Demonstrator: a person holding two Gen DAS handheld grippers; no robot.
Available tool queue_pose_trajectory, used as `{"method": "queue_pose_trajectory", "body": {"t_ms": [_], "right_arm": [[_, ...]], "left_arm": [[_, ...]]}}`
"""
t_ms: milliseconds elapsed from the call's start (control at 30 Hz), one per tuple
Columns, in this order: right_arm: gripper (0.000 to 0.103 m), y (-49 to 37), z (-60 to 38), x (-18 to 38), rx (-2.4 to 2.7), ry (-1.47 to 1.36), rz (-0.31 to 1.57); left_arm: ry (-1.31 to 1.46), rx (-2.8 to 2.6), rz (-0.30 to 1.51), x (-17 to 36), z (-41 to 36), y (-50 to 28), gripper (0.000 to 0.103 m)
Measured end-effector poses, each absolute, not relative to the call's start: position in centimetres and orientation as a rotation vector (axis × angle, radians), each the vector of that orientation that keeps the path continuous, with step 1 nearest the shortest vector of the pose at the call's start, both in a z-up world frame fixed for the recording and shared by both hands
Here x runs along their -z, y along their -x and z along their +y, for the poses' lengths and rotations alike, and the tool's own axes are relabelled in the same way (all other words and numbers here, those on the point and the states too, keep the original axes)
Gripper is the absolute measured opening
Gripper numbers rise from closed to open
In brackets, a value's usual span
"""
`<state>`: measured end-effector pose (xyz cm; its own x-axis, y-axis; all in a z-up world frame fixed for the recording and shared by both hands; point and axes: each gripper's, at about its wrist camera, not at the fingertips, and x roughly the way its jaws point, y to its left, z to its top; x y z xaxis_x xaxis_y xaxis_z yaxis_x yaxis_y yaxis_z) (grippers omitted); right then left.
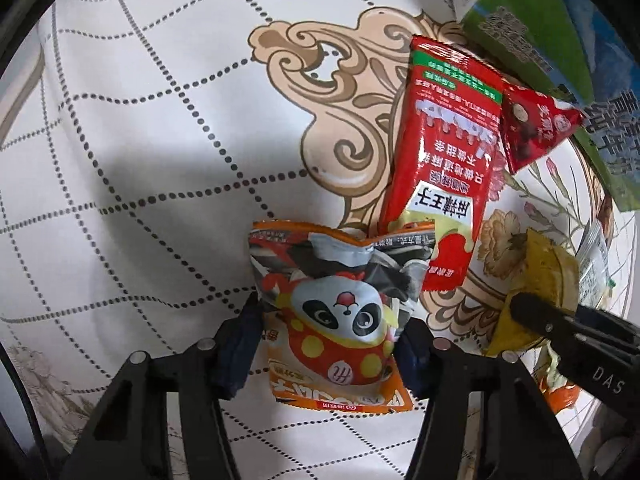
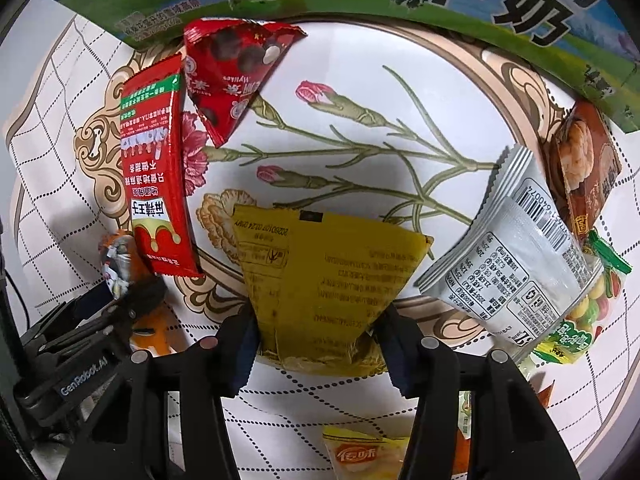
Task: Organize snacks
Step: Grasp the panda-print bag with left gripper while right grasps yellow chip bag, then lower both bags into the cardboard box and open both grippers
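**Both grippers clamped on packets beside the flowered medallion**

The left gripper has its pads pressed on the flanks of the panda packet, whose long axis runs straight out along the fingers. The right gripper is clamped the same way on the yellow packet, which fans out wider toward its far end over the rim of the round flower medallion on the tablecloth.

Just beyond the panda packet, touching or overlapping its far corner, lies the long red packet, lengthwise away from the left gripper; the triangular red packet sits at its far side, against the green carton along the table's far edge. A grey packet lies to the right of the yellow one, nearer the right gripper.

The red pair is the left hand's natural neighbour; any placement probably has to clear the long red packet's near end.
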<state>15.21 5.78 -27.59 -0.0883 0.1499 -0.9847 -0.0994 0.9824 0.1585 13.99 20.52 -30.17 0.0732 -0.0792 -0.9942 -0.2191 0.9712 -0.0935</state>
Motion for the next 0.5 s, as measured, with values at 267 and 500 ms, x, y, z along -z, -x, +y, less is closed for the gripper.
{"method": "queue_pose_trajectory", "body": {"t_ms": [267, 500], "right_arm": [[0.048, -13.4, 4.6, 24.5, -0.234, -0.084, 1.593], [0.048, -12.9, 2.2, 17.2, -0.287, -0.186, 1.509]], "left_arm": [[0.162, -0.089, 1.472, 26.6, 17.0, -15.5, 0.053], [0.140, 0.038, 1.369, 18.3, 12.2, -17.4, 0.053]]}}
